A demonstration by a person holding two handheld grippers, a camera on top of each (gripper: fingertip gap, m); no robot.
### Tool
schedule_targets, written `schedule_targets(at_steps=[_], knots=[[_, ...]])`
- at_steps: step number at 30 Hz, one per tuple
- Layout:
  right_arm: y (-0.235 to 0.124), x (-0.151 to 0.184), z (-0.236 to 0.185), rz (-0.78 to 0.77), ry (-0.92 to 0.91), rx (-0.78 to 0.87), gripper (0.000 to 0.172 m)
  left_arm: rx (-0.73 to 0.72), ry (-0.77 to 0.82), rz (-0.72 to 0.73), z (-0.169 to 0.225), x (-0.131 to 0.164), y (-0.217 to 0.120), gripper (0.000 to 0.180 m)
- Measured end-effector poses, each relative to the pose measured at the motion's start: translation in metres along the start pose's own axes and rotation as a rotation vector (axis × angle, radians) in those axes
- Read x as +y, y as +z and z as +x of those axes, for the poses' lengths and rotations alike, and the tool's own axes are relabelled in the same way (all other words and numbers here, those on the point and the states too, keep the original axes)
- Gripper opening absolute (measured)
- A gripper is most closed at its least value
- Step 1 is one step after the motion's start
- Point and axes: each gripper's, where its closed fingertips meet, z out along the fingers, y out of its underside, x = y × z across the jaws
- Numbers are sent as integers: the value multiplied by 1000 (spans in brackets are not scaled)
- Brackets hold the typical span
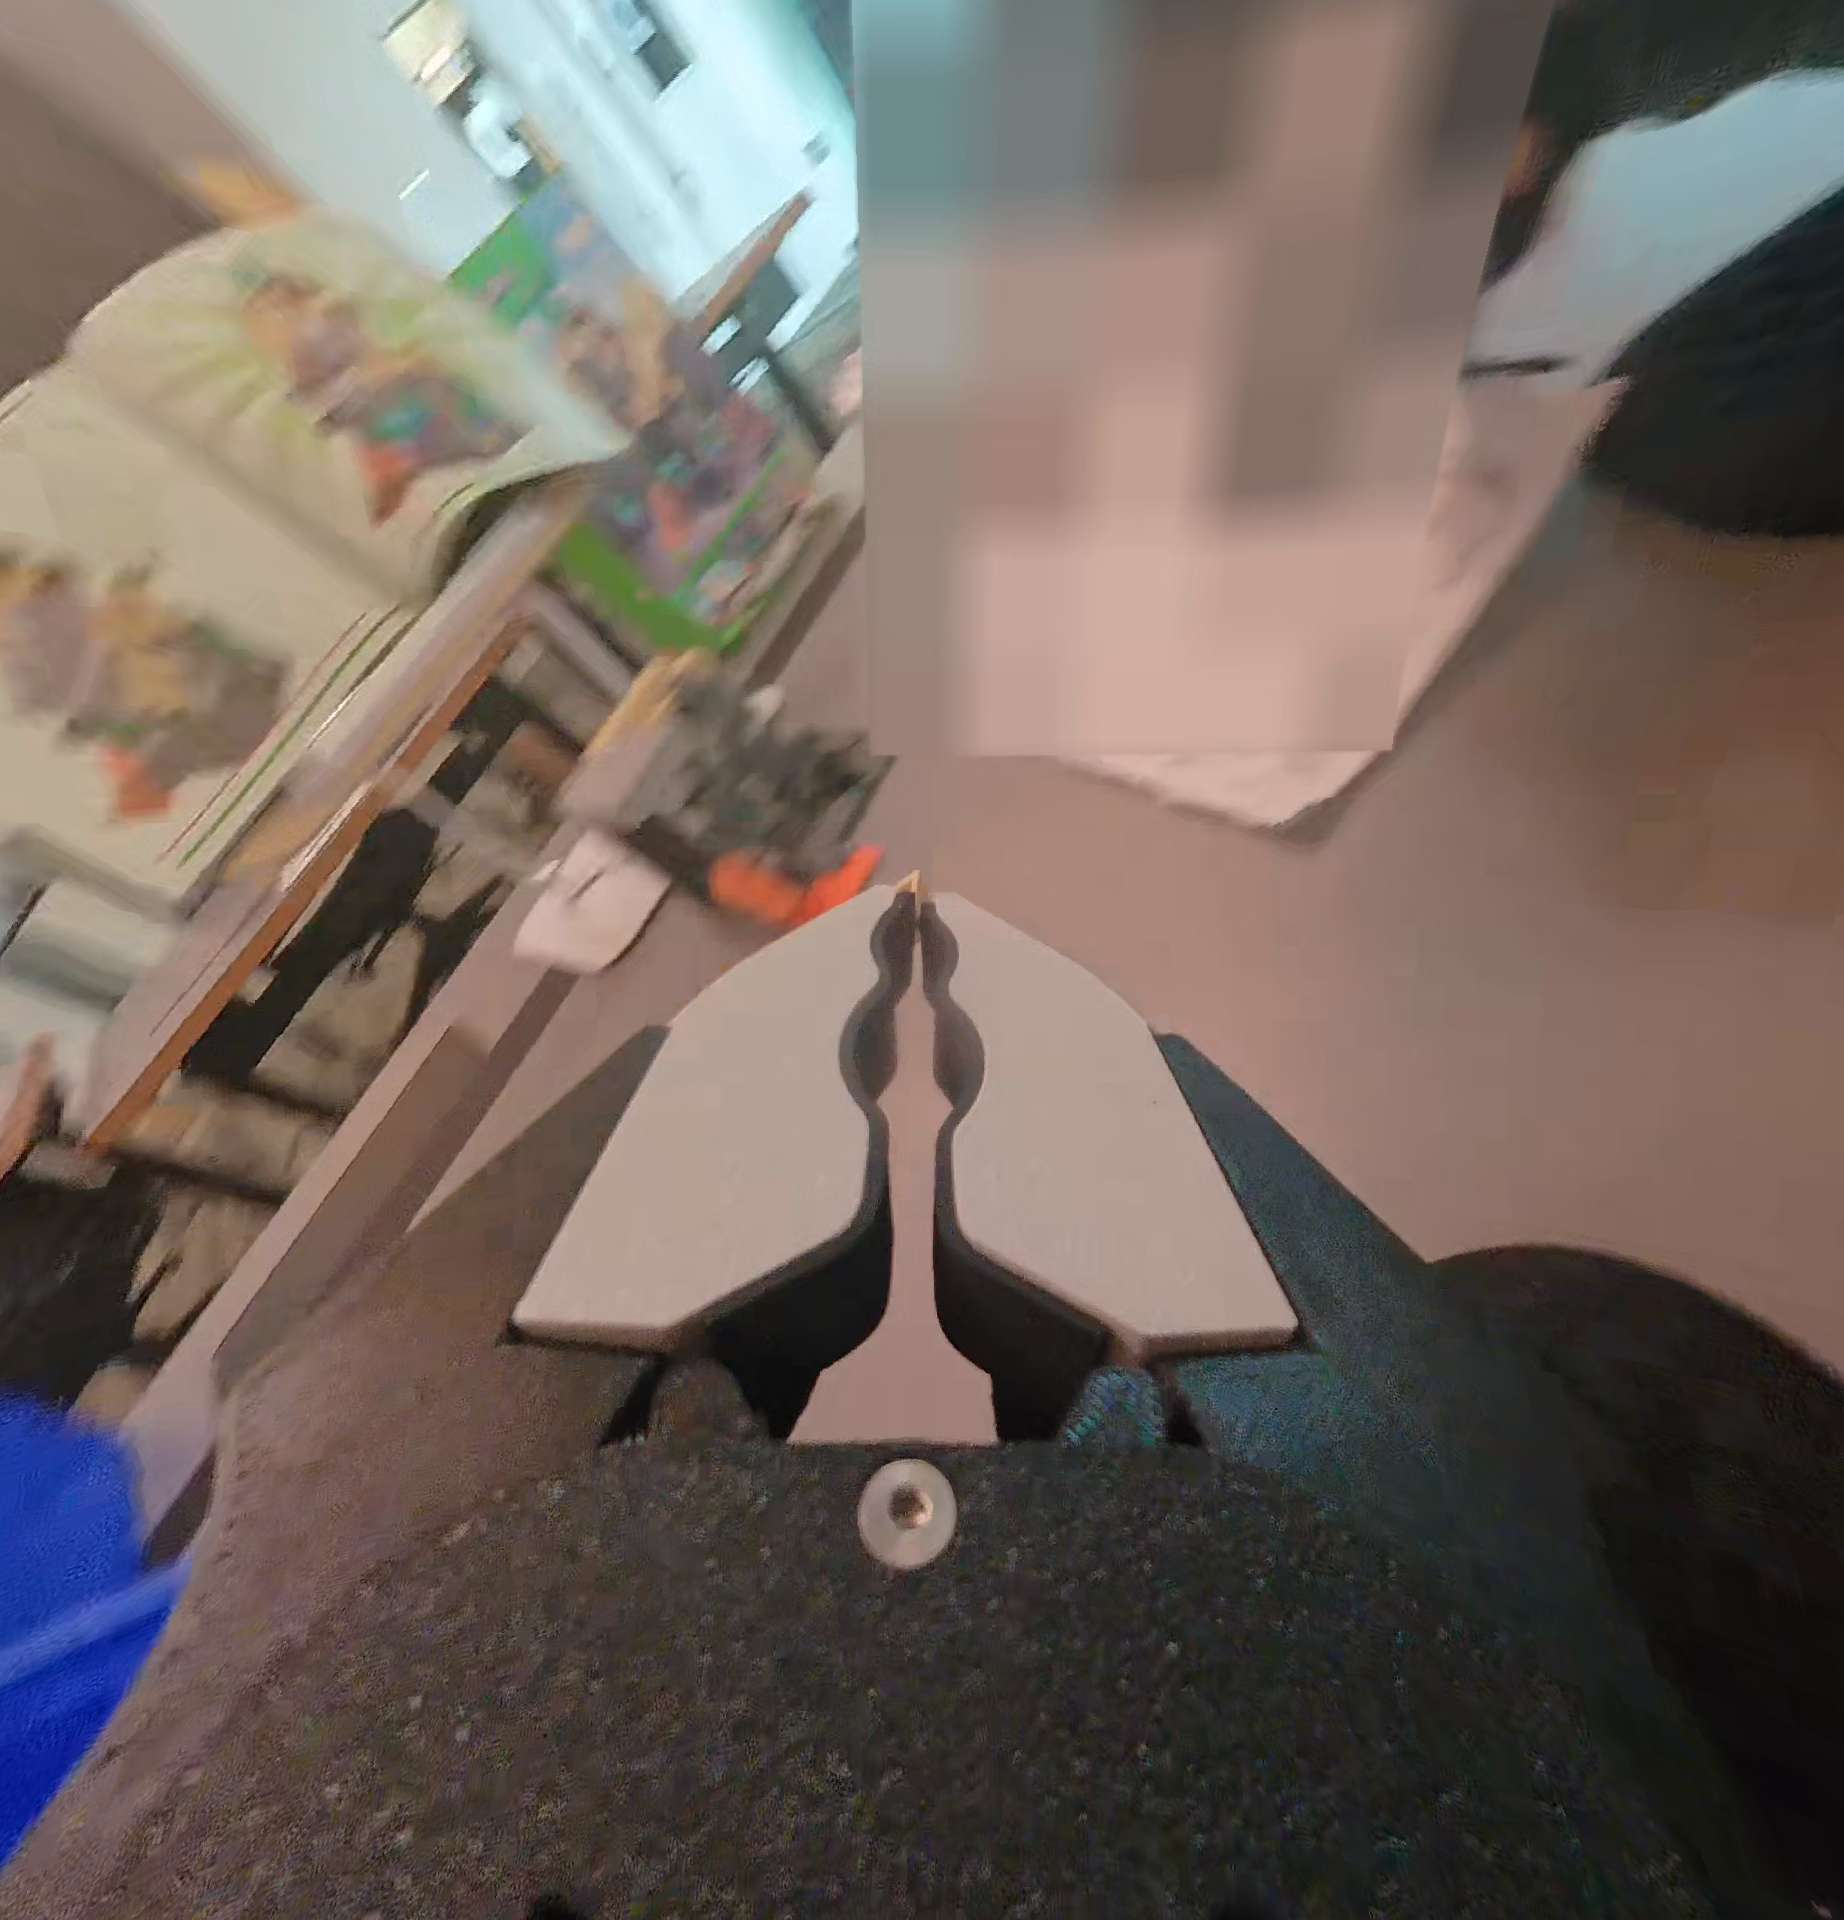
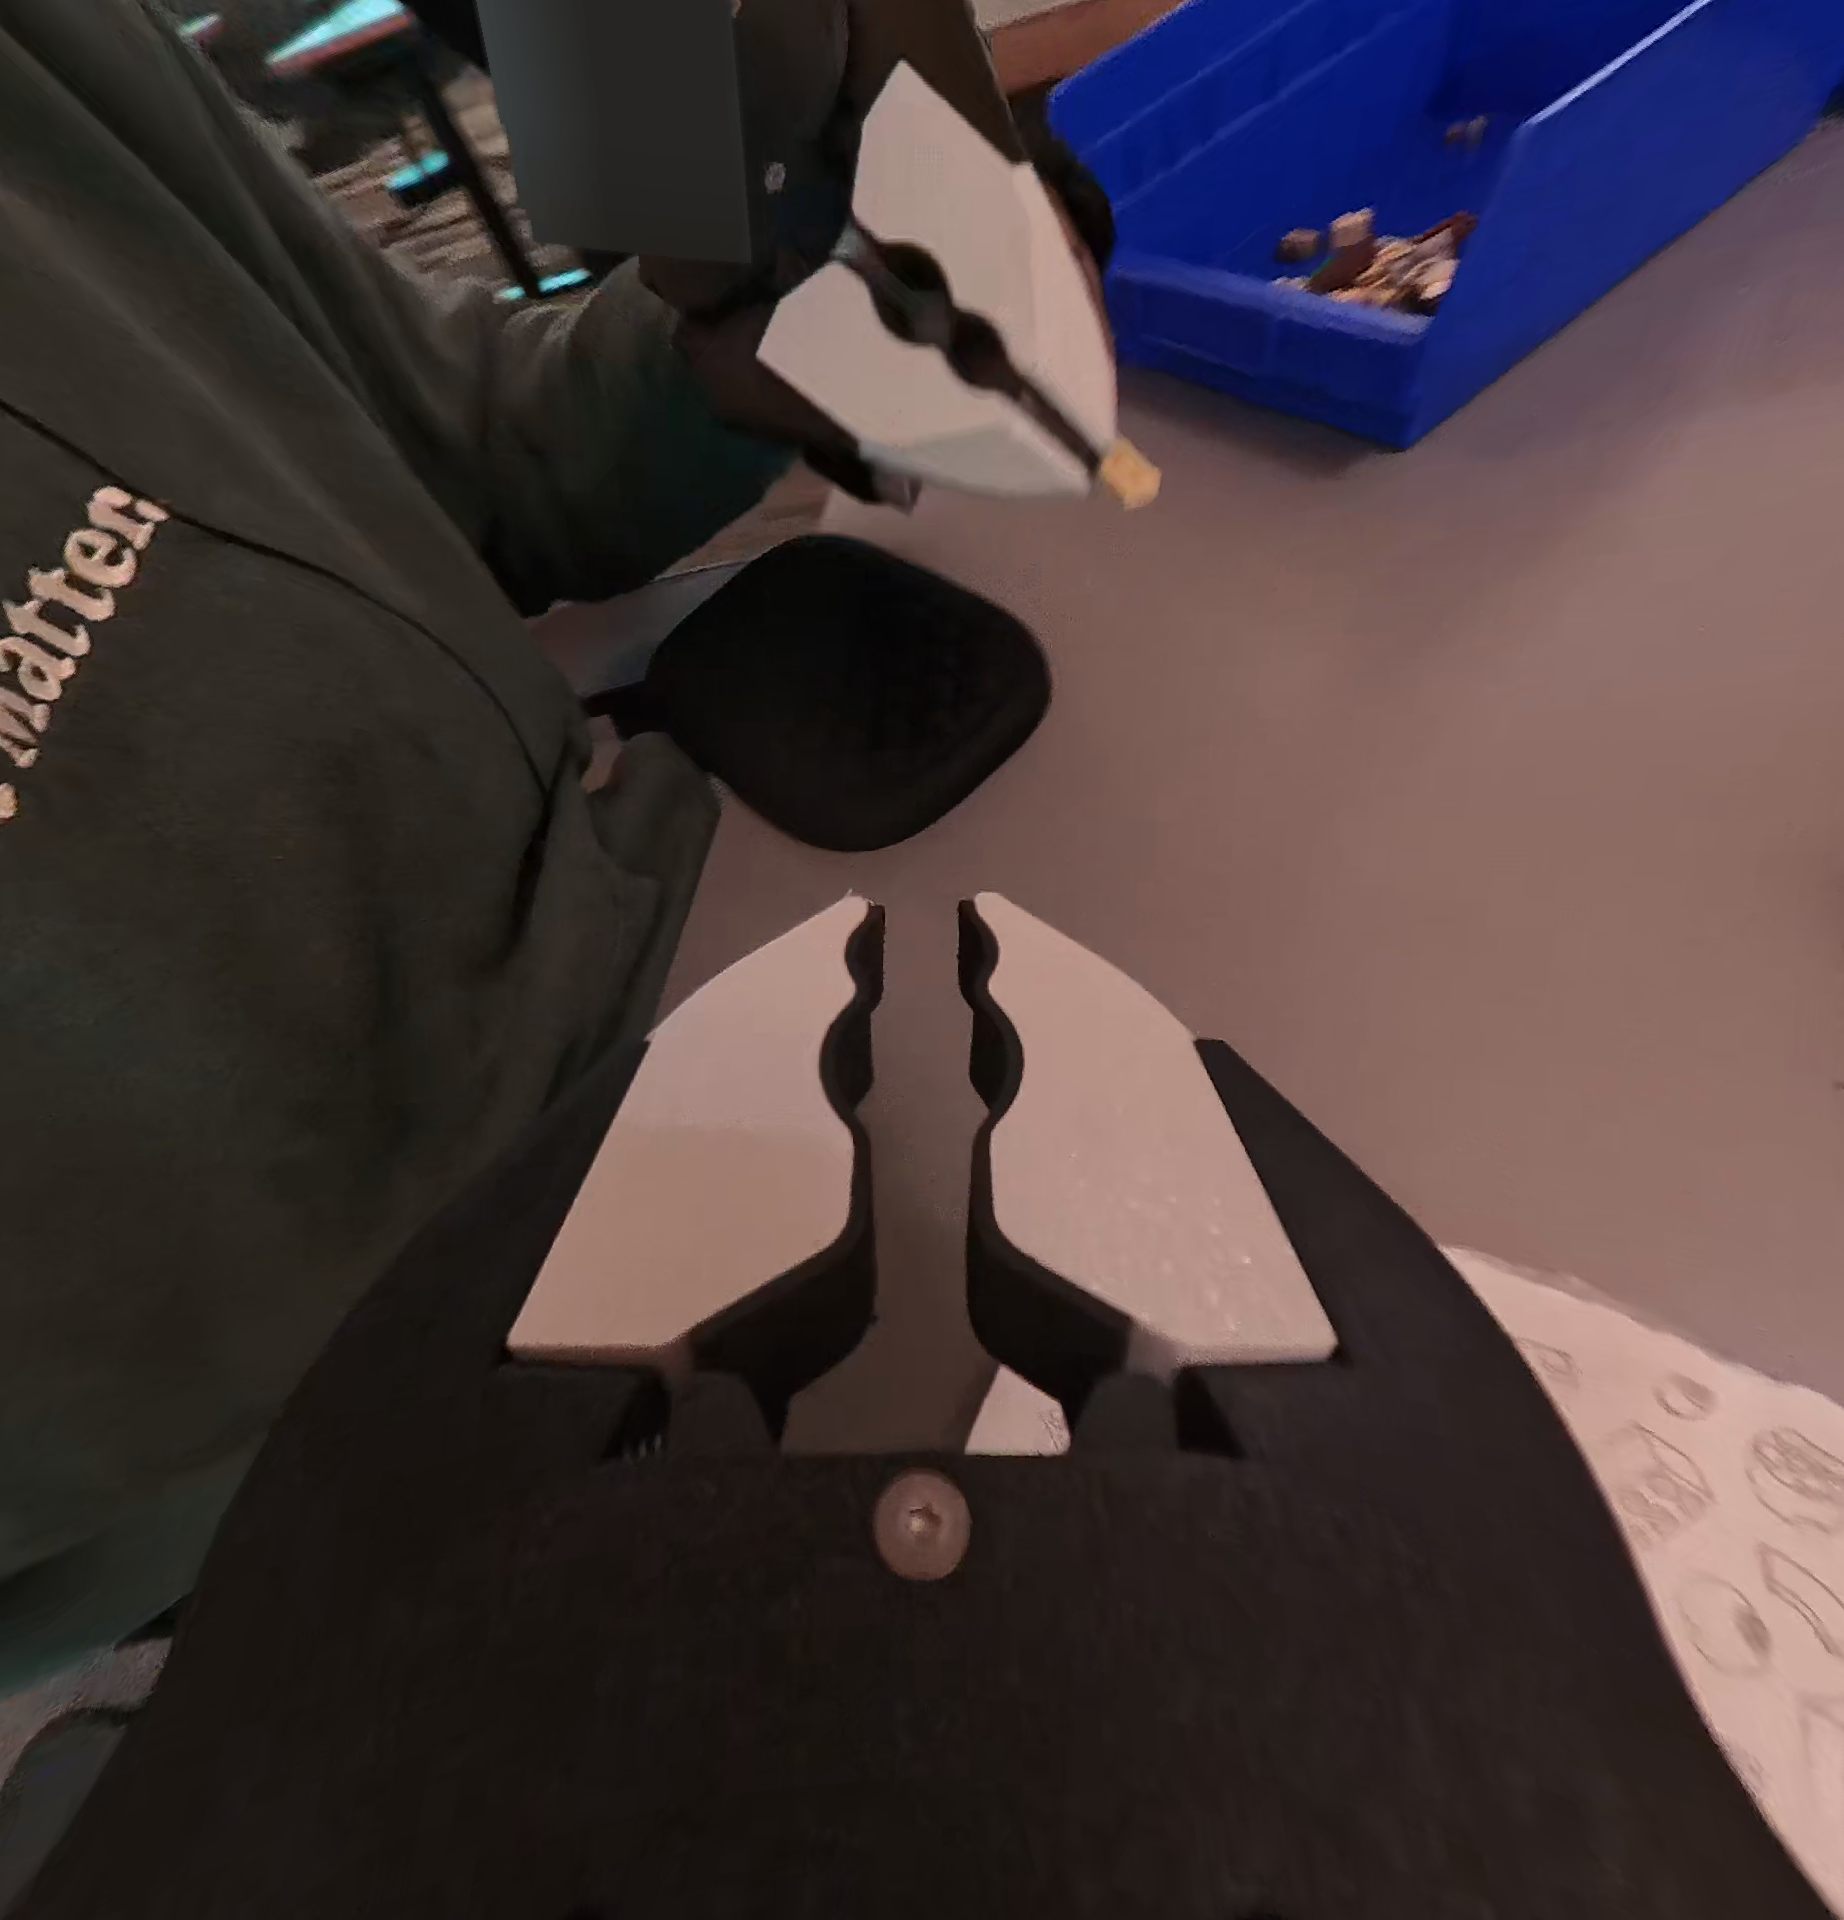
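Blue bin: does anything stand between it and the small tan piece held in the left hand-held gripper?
Nothing visible does. The left hand-held gripper pinches the small tan piece above bare grey table, and the blue bin sits just beyond, open-topped.

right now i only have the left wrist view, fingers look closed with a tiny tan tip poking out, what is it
Observer: The right wrist view shows the left gripper pinching a small tan piece at its very tips.
Operator: and the right gripper
Observer: The right gripper is open with nothing between its fingers, above the grey table.
Operator: anything near it
Observer: A black pad lies just beyond its tips, and a blue bin holding small pieces sits farther back.
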Motion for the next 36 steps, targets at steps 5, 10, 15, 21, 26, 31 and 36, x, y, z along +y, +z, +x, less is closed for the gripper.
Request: schedule_targets(at_steps=[5, 10, 15, 21, 26, 31, 36], knots=[[-34, -21, 14, 178, 4, 188, 13, -339, -119, -239, -92, 68, -46, 1], [-66, -30, 19, 309, 46, 281, 13, -515, -288, -457, -145, 141, -83, 2], [-74, -13, 21, 305, 94, 323, 13, -552, -414, -554, -155, 191, -90, 11], [-84, -2, 22, 305, 128, 356, 14, -545, -448, -524, -149, 194, -86, 22], [-89, -4, 23, 328, 142, 366, 14, -523, -455, -527, -145, 195, -84, 25], [-86, -2, 23, 311, 131, 380, 14, -521, -450, -515, -144, 188, -88, 23], [-99, 1, 32, 310, 130, 473, 13, -518, -450, -499, -141, 177, -99, 24]])
